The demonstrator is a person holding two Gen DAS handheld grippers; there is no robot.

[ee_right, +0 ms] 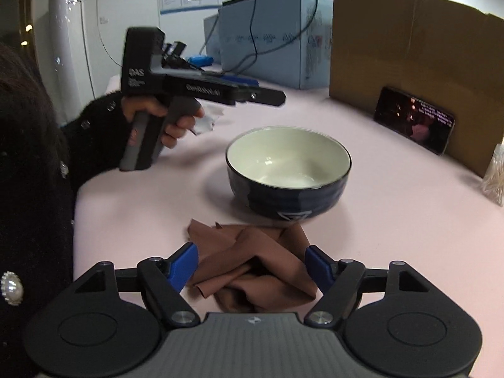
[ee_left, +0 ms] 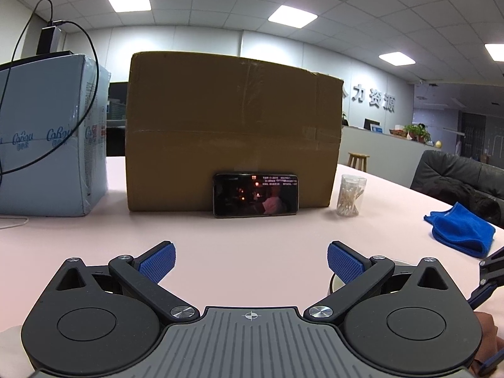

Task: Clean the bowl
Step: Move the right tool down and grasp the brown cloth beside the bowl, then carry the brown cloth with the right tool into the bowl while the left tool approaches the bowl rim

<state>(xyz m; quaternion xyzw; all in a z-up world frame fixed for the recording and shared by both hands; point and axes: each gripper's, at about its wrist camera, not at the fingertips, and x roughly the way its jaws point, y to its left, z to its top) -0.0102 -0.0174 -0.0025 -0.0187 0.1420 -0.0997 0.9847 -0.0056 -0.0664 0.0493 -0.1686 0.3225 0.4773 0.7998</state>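
While the left gripper (ee_left: 251,263) hangs level above the pink table (ee_left: 252,230), jaws spread and empty, the right gripper (ee_right: 251,267) straddles a crumpled brown cloth (ee_right: 252,271), jaws wide, bowl (ee_right: 288,170) upright at twelve o'clock.

Black grippers (ee_left: 251,260) with blue ribbed pads (ee_right: 183,266), silver screws; fuzzy black sleeve (ee_right: 94,132).

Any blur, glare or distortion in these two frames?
Left wrist view: sharp, fisheye bends the ceiling; ceiling panels blown out; phone screen dim. Right wrist view: motion blur on the left tool and slightly on the bowl; small highlights inside the bowl.
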